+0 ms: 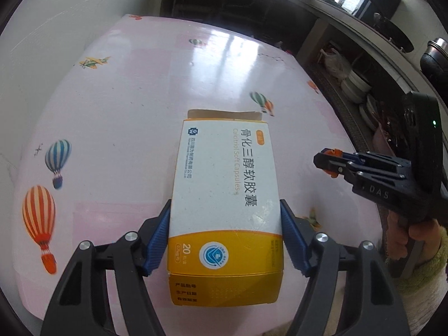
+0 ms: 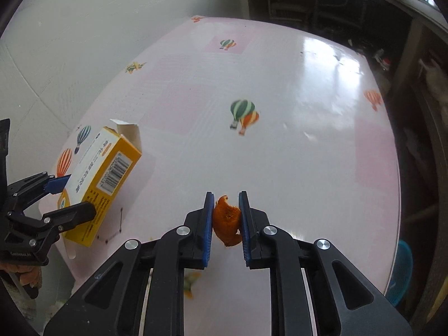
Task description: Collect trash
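My left gripper (image 1: 225, 224) is shut on a white and yellow medicine box (image 1: 224, 196), its far flap open, held above the pink table (image 1: 126, 112). The box (image 2: 103, 179) and left gripper (image 2: 75, 196) also show at the left of the right wrist view. My right gripper (image 2: 226, 210) is shut on a piece of orange peel (image 2: 227, 221) above the table. The right gripper (image 1: 327, 162) shows at the right of the left wrist view, an orange bit between its tips.
The pink tablecloth (image 2: 280, 140) has balloon and plane prints. A white wall (image 2: 84, 28) stands at the left. Dark shelves with plates and pots (image 1: 358, 84) run along the right. A blue basket (image 2: 403, 274) sits below the table's right edge.
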{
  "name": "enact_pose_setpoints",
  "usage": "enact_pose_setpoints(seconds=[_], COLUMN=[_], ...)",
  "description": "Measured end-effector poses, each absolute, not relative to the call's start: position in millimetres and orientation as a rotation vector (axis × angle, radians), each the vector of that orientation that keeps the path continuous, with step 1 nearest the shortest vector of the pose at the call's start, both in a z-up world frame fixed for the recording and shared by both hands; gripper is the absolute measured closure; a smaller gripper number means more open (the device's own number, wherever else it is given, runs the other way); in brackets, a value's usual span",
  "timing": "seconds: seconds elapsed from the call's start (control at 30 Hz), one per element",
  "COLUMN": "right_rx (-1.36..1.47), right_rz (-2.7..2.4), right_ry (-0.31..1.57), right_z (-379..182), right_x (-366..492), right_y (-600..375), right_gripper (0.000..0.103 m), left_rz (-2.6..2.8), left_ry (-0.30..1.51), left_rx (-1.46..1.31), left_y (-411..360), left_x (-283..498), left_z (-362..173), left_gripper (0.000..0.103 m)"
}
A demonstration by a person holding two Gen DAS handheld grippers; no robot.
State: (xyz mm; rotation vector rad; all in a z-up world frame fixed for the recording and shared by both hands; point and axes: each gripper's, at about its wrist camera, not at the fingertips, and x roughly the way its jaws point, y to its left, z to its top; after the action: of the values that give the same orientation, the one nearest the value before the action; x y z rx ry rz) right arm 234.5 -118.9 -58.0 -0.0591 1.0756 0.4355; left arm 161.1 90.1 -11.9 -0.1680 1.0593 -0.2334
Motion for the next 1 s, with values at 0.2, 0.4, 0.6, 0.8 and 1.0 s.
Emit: enact_pose_setpoints(seconds=[0.2, 0.4, 0.6, 0.8, 1.0], right_rx=[-0.041, 0.041, 0.076, 0.223, 0.225], right_rz=[0.379, 0.367, 0.328, 0.28, 0.26], right_ry=[1.068, 1.053, 1.027, 1.119, 1.116], right_z=[-72.6, -73.6, -54.3, -71.8, -78.8], right_x=[187.3, 180.1, 160.3, 156.7, 169.5], right_y=[-135.6, -148.4, -163.0, -175.2, -160.4], right_gripper=[0.082, 0.053, 0.038, 0.038, 0.045], left_rz=[-0.277, -0.235, -0.215, -0.201, -0.198], left_ry=[1.071, 1.055, 1.043, 1.039, 1.042], left_rx=[-0.134, -0.056, -0.012, 0.003, 0.008], left_y=[53.6, 37.4, 32.2, 21.9, 22.2], left_x=[128.2, 126.4, 127.4, 130.7, 130.5], left_z=[-26.3, -43.5, -43.8, -44.1, -44.1], left_gripper=[0.033, 0.033, 0.032, 0.031, 0.031])
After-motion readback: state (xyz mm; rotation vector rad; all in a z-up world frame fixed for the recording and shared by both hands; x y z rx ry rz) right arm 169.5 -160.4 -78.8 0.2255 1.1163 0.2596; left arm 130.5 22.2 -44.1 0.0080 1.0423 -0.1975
